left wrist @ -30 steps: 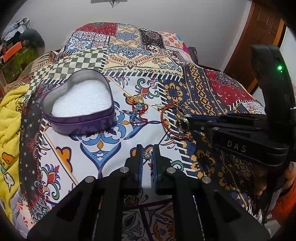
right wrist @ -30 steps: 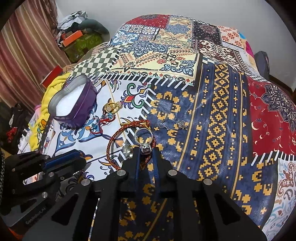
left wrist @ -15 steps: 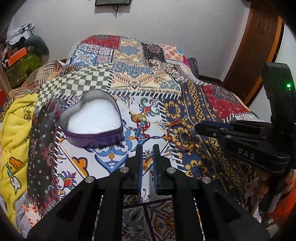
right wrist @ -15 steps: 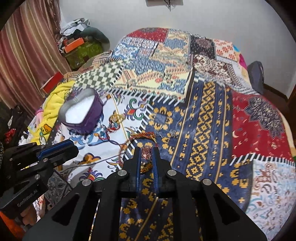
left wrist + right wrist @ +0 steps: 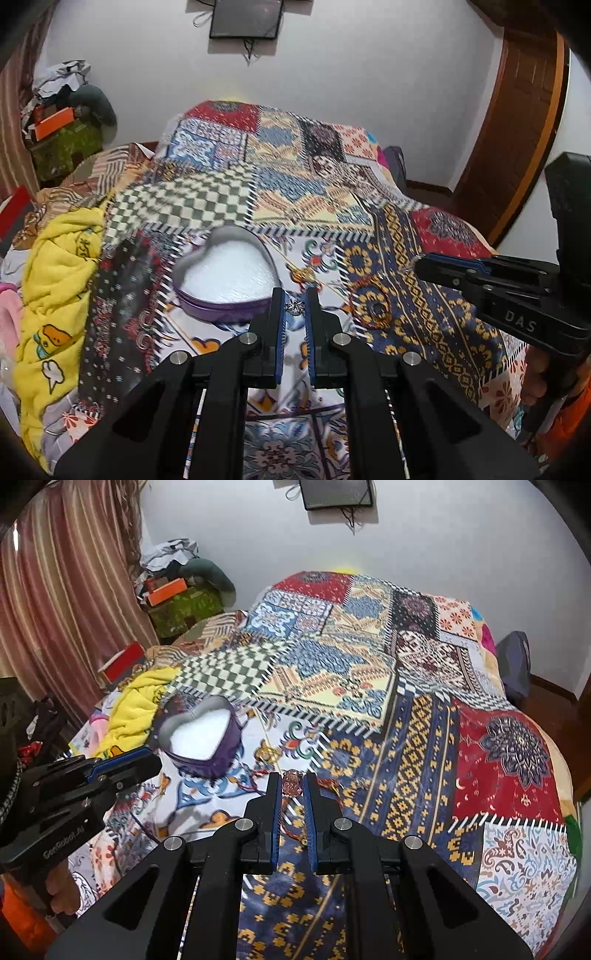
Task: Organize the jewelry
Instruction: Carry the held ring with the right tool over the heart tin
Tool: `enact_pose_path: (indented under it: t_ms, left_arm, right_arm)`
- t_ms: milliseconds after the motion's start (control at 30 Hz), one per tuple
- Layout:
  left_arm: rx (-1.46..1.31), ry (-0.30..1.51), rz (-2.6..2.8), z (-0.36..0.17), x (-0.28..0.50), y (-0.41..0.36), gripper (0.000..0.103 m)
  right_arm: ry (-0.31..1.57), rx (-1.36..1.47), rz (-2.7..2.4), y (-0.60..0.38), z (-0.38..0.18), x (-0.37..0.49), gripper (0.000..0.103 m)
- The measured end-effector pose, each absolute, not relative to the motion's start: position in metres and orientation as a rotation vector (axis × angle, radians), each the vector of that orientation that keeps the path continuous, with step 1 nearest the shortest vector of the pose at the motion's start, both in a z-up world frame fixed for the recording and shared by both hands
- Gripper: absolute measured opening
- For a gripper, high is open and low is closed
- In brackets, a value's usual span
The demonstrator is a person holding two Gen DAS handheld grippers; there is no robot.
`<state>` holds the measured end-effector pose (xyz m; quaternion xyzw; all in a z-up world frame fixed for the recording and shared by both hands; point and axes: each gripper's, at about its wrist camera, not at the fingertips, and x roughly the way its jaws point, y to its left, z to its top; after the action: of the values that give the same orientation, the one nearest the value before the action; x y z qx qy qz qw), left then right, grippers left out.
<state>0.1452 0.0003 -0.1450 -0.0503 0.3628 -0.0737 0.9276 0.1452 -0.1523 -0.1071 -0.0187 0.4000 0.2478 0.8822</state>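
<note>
On the patchwork bedspread (image 5: 310, 192) sits a purple heart-shaped tin (image 5: 225, 280) with white foam inside. The left gripper (image 5: 295, 308) is up above the bed, just in front of the tin, and its jaws pinch a tiny silver star-shaped piece (image 5: 295, 307). The right gripper (image 5: 291, 786) is up too, and its jaws pinch a pink stone ring (image 5: 292, 782). A red cord bracelet (image 5: 371, 308) lies flat on the blue and yellow patch, to the right of the tin. A yellow towel (image 5: 55, 280) is bunched at the left edge.
</note>
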Motion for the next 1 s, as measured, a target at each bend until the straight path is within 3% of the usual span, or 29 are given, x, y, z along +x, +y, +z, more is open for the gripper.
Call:
enact_pose_path:
  t_ms: [533,1000]
  left_arm:
    - [-0.116,0.66,-0.081,-0.125,0.164,0.05,0.008]
    - [-0.169,0.78,-0.14,-0.164,0.204,0.069,0.008]
  right_arm:
    - [0.768,-0.012,0.644,-0.104,-0.087,0.166,0.01]
    - [0.879,-0.041,0.754,-0.062,-0.114,0.209,0.01]
